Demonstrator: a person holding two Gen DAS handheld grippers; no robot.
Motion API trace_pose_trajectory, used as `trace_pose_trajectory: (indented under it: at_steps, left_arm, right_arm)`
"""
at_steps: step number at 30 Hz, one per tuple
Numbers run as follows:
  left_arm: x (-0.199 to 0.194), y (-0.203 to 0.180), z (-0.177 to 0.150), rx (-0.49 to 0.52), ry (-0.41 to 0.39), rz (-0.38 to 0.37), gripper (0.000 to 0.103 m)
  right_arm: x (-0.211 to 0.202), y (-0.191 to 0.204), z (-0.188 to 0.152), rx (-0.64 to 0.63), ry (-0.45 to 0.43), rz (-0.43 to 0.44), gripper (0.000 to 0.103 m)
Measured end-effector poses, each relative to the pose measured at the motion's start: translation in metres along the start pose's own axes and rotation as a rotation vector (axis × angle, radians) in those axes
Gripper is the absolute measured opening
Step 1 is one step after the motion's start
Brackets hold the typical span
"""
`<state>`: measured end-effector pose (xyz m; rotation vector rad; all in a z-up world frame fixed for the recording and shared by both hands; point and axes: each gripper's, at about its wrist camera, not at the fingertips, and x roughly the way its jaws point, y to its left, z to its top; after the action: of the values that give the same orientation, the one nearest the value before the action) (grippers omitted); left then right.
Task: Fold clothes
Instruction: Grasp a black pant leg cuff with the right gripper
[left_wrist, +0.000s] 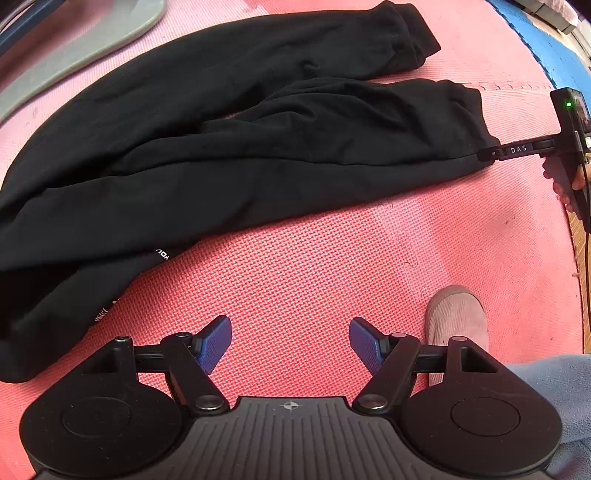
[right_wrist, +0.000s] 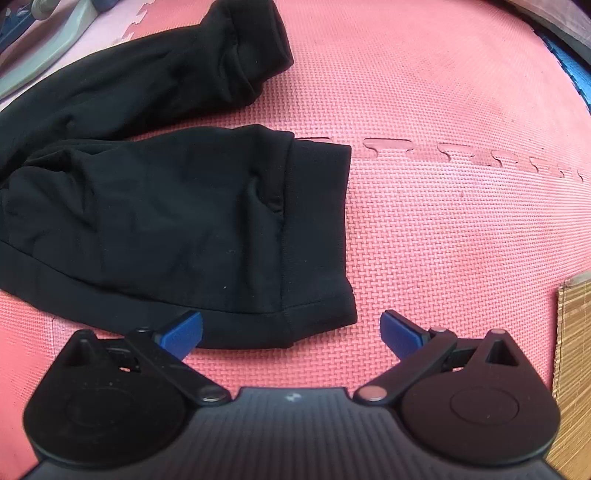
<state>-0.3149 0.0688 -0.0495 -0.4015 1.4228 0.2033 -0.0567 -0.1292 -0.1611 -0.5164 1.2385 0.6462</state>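
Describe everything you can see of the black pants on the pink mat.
The black pants are soft, matte knit fabric, spread flat but rumpled on the pink foam mat. Both legs end in ribbed cuffs; small white lettering shows near one edge. The right gripper, open, straddles the corner of the nearer cuff. The left gripper is open, apart from them.

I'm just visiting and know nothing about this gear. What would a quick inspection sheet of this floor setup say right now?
Surface: pink foam mat of interlocking tiles, a seam running across it.
Job's things: black trousers lying flat, both leg cuffs apart; near cuff by the right gripper.
Clutter: grey curved object at the mat's far left edge.
Grippers: left gripper open above bare mat; right gripper open at the near cuff's corner.
Cables: thin black cable hanging from the right gripper's handle.
Surroundings: blue mat, woven mat, person's slipper.
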Motion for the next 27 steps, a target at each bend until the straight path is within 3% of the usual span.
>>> trace_pose_trajectory:
  at_steps: [11, 21, 24, 25, 26, 27]
  left_arm:
    - [0.010, -0.013, 0.009, 0.032, 0.024, -0.021, 0.073]
    - [0.011, -0.015, 0.009, 0.065, 0.029, 0.006, 0.073]
    - [0.010, -0.015, 0.009, 0.071, 0.030, 0.002, 0.073]
    - [0.010, -0.015, 0.008, 0.073, 0.030, 0.002, 0.073]
    - [0.010, -0.015, 0.008, 0.075, 0.031, 0.002, 0.073]
    - [0.010, -0.016, 0.008, 0.077, 0.031, 0.002, 0.073]
  right_arm:
    - [0.019, -0.007, 0.005, -0.023, 0.013, 0.054, 0.101]
    - [0.013, 0.002, 0.004, -0.047, 0.021, 0.043, 0.099]
    - [0.012, 0.004, 0.001, -0.048, 0.031, 0.047, 0.094]
    - [0.012, 0.004, 0.000, -0.048, 0.035, 0.048, 0.085]
    - [0.012, 0.004, -0.002, -0.047, 0.040, 0.048, 0.062]
    - [0.011, 0.004, -0.003, -0.047, 0.044, 0.049, 0.054]
